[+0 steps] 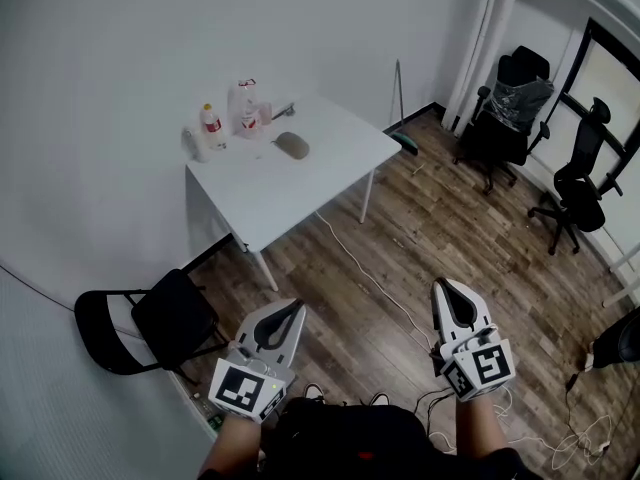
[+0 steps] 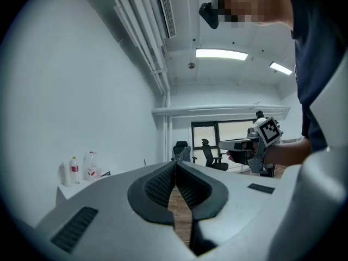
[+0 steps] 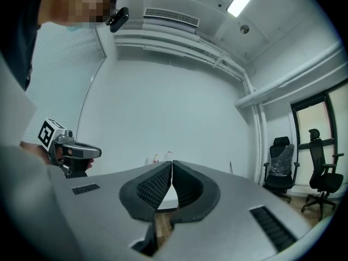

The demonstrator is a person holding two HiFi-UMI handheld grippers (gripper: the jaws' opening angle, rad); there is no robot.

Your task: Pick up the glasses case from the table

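Note:
The glasses case (image 1: pixel 291 145), a flat grey-beige oval, lies on the white table (image 1: pixel 300 183) across the room, near the table's back half. Both grippers are far from it, held level above the wooden floor. My left gripper (image 1: pixel 297 308) is shut, its fingertips meeting with nothing between them, as the left gripper view shows (image 2: pixel 175 163). My right gripper (image 1: pixel 446 285) is also shut and empty (image 3: pixel 172 162). The case is hidden in both gripper views; each of them shows the other gripper off to one side.
Two bottles (image 1: pixel 210 126) (image 1: pixel 247 106) and small items stand at the table's back corner by the wall. A black chair (image 1: pixel 150 320) stands at the left near me. Office chairs (image 1: pixel 515 98) (image 1: pixel 583 183) stand at the right. Cables (image 1: pixel 385 293) trail over the floor.

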